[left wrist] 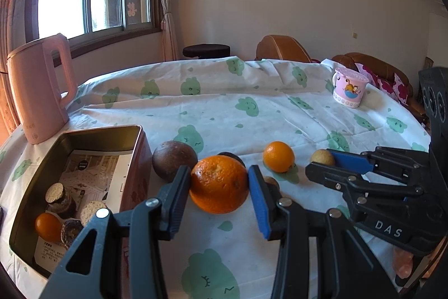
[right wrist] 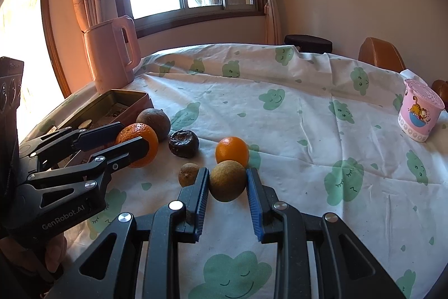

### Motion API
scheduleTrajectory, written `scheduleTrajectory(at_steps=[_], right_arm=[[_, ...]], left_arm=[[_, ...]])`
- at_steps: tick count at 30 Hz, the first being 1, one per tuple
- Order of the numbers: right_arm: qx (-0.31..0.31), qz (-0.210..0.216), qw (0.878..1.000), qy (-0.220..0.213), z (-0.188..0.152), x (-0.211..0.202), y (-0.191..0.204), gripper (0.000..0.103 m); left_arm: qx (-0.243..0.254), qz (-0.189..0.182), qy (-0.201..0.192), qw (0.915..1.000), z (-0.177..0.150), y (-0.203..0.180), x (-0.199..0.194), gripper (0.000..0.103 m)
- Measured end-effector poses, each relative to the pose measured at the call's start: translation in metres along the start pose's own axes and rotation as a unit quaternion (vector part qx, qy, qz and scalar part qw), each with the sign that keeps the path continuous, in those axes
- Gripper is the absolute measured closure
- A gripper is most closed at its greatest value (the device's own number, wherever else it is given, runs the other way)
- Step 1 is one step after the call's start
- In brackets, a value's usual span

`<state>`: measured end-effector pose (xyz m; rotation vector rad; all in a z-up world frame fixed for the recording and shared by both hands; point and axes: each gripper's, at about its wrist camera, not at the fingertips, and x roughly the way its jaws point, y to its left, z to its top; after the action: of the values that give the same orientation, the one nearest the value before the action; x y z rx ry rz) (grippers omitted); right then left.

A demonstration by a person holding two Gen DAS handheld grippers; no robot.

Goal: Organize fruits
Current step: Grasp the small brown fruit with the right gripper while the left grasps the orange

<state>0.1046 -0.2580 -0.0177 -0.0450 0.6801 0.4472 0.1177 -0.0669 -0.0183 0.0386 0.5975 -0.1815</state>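
Note:
My left gripper (left wrist: 219, 184) is shut on a large orange (left wrist: 219, 184), seen from the side in the right wrist view (right wrist: 138, 143), just right of the open metal tin (left wrist: 84, 136). The tin holds a small orange (left wrist: 47, 226) and several dark round pieces. My right gripper (right wrist: 227, 181) is shut on a tan-brown round fruit (right wrist: 228, 180), also visible in the left wrist view (left wrist: 322, 157). On the cloth lie a small orange (right wrist: 231, 149), a brown round fruit (right wrist: 154, 119), a dark wrinkled fruit (right wrist: 183, 143) and a small tan fruit (right wrist: 188, 174).
A pink kettle (left wrist: 37, 91) stands behind the tin at the table's left. A pink cartoon cup (left wrist: 348, 87) stands at the far right. The table has a white cloth with green clouds (right wrist: 280, 102). Brown chairs (left wrist: 282, 48) stand beyond the far edge.

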Motion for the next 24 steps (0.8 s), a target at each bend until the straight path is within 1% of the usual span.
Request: scheduleTrajectory(at_steps=[11, 24], right_arm=[[-0.003, -0.004, 1.000, -0.019, -0.001, -0.008, 0.000, 0.074], [-0.005, -0.010, 0.999, -0.040, -0.002, -0.015, 0.001, 0.074]], left_arm=[[-0.002, 0.006, -0.030, 0.9995, -0.001, 0.001, -0.011, 0.059], [-0.001, 0.013, -0.052, 0.9986, -0.002, 0.000, -0.019, 0.059]])
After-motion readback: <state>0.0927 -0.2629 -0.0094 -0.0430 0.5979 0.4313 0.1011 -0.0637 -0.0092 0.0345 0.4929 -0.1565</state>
